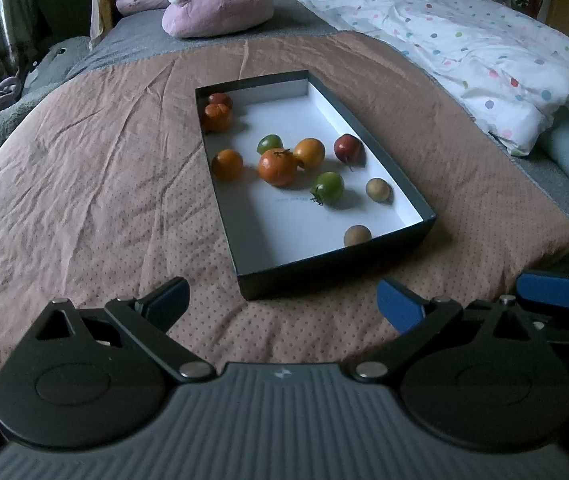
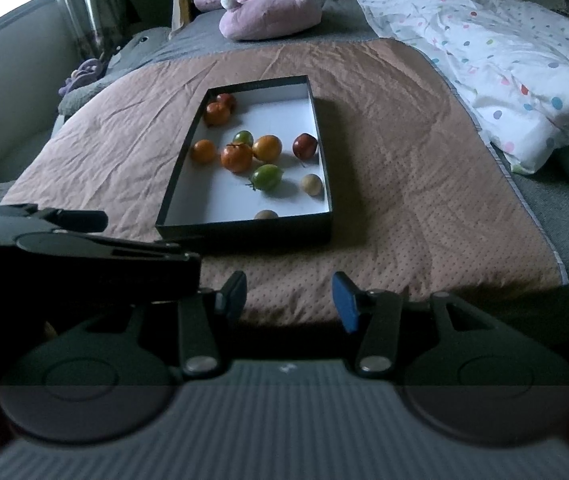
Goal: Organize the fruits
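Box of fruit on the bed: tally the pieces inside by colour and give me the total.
Orange: 4
Dark red: 2
Green: 2
Tan: 2
Total: 10, all inside the box.

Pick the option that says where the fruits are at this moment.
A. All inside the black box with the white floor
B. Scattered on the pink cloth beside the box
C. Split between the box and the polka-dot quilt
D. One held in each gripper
A: every fruit, such as the large orange tomato and the green tomato, lies inside the black box; both grippers are empty.
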### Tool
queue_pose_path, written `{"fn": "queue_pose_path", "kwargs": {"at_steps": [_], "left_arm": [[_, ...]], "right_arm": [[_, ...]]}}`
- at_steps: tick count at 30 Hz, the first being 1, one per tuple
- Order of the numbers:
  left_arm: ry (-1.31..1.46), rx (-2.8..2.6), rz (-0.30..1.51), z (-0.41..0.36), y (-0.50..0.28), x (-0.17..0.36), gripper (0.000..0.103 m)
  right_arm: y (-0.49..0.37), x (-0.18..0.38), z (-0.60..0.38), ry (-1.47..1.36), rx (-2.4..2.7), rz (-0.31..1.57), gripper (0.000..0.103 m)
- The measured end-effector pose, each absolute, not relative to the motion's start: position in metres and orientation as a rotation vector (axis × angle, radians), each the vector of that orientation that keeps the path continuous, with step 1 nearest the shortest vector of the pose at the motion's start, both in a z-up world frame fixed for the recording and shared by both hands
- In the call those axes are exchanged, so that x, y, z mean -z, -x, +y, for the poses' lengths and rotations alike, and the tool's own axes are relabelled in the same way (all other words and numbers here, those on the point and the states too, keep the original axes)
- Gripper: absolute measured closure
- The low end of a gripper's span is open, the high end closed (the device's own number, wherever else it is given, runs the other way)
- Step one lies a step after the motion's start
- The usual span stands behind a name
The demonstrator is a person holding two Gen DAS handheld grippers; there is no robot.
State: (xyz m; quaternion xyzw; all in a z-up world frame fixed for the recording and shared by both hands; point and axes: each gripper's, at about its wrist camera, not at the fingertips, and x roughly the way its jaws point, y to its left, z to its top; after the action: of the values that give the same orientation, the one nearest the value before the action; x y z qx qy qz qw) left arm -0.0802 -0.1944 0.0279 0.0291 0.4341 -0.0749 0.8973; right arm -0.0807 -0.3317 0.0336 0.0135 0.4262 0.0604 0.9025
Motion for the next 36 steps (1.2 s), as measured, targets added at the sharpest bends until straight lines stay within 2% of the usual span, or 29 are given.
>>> {"fn": "queue_pose_path", "kwargs": {"at_steps": [36], "left_arm": [[-0.061,0.161,0.934,-0.1948,0.0807,-0.0201,0.001]], "right_arm": [[0.0810,-0.0275,-0.3320,-0.027,-0.126,0.895,0.053]]}}
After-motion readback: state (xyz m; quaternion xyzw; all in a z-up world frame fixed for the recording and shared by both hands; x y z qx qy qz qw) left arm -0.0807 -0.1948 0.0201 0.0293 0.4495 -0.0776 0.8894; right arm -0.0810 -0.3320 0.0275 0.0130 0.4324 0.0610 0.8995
